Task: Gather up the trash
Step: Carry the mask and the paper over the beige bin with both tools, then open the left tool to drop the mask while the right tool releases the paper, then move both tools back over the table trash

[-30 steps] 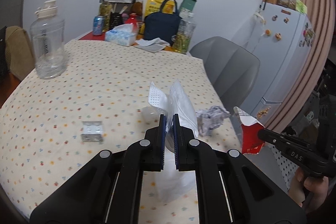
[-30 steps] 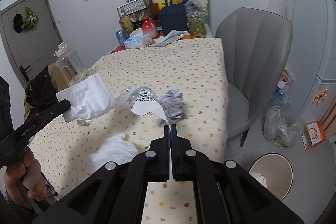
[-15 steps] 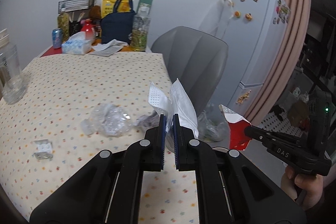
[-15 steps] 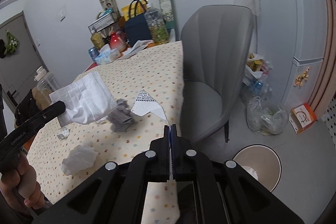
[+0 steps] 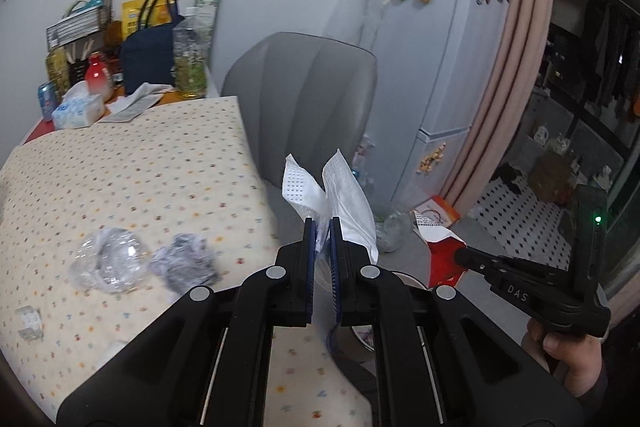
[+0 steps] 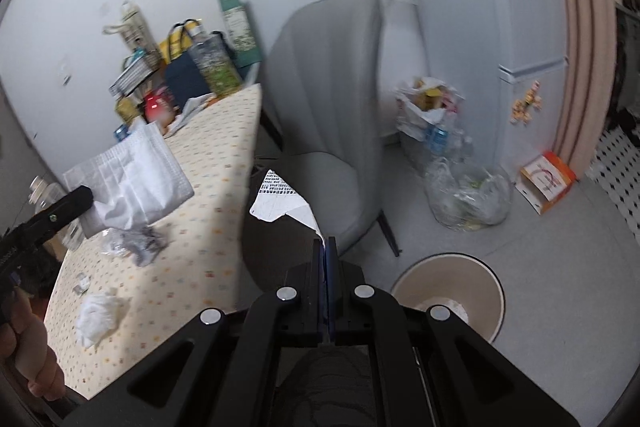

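My left gripper [image 5: 321, 227] is shut on a white face mask and wrapper [image 5: 344, 191], held past the table's right edge; it also shows in the right wrist view [image 6: 132, 183]. My right gripper [image 6: 325, 245] is shut on a torn red and white wrapper [image 6: 280, 199], seen red in the left wrist view [image 5: 440, 251]. A beige trash bin [image 6: 448, 287] stands on the floor just right of and below my right gripper. On the dotted tablecloth [image 5: 140, 179] lie crumpled clear plastic [image 5: 108, 259], a grey crumpled wrapper [image 5: 184, 261], a blister pack [image 5: 28, 323] and a white tissue [image 6: 100, 315].
A grey chair [image 5: 312, 99] stands at the table's right side. A clear bag of rubbish [image 6: 468, 195] and an orange box [image 6: 548, 183] sit on the floor by the fridge [image 5: 440, 47]. Bottles, a navy bag [image 5: 148, 63] and a tissue box crowd the far table end.
Both grippers have swung right, off the table and toward the floor side, each still holding its trash. The trash bin now sits closer under my right gripper.
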